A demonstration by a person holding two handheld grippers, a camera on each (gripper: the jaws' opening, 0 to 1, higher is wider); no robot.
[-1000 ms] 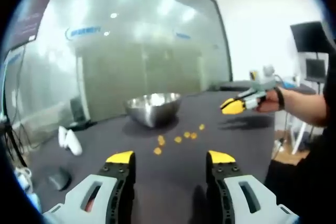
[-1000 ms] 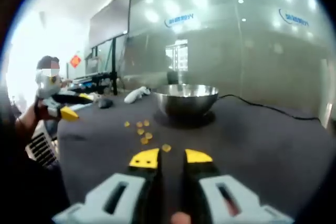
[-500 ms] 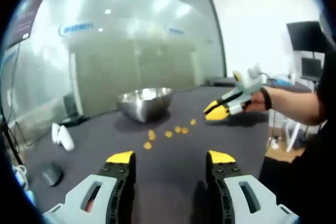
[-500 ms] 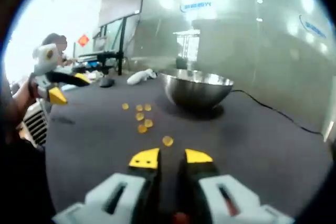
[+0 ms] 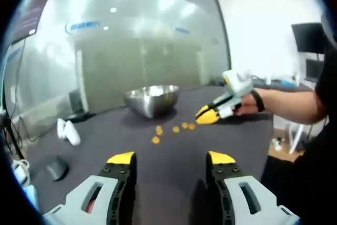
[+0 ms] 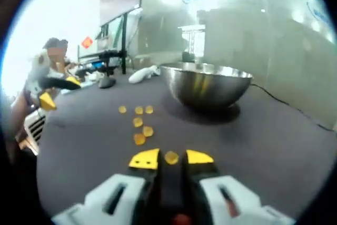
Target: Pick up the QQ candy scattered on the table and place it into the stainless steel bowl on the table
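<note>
The right gripper (image 6: 171, 157) hovers low over the dark tabletop (image 6: 274, 146) with its yellow-tipped jaws nearly closed and nothing between them — the nearest QQ candy (image 6: 171, 157) sits just beyond the tips at 12 o'clock, the other candies (image 6: 140, 125) lie scattered toward 11 o'clock, and the stainless steel bowl (image 6: 207, 84) stands further off at 1 o'clock. The left gripper (image 5: 171, 158) hangs back, jaws spread wide and empty. That candy looks small, light and probably soft and springy, so I'd pinch it across its sides, gently — squeeze hard and it may squirt out.
</note>
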